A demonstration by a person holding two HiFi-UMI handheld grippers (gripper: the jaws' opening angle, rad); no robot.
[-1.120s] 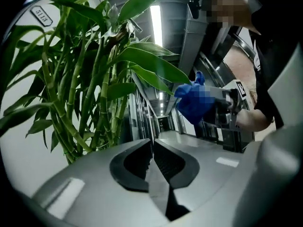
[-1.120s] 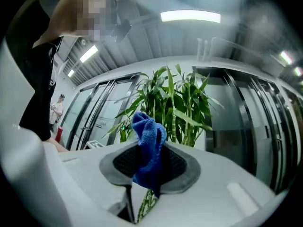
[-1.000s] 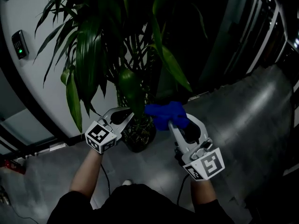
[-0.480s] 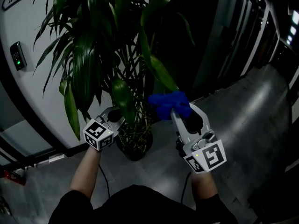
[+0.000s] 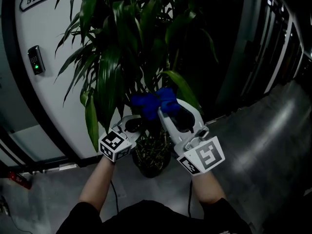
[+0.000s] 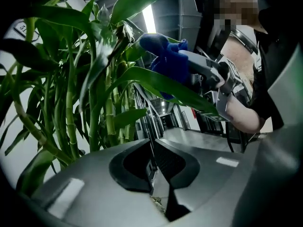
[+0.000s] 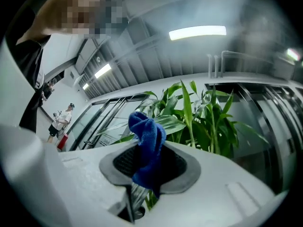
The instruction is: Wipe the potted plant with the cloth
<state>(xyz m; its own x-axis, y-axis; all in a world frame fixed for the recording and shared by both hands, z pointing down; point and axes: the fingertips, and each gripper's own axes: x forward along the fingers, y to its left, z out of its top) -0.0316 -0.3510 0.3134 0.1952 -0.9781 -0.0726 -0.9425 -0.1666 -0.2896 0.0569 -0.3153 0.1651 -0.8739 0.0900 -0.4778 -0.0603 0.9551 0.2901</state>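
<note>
Our right gripper [image 5: 165, 112] squeezes the fuzzy blue cloth [image 5: 150, 100], right by the tall green potted plant [image 5: 117, 57]. Our left gripper [image 5: 131, 126] has its jaws pressed together. If we rub too hard, a long green leaf [image 5: 184, 89] could tear.

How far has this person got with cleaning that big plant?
Done: the blue cloth is picked up and clamped in the right gripper. In hand: the cloth sits against one long leaf of the potted plant, so wiping seems under way. The left gripper hovers beside it, jaws together, apparently empty. Left: probably most leaves, though the pictures cannot show which are already clean.
</note>
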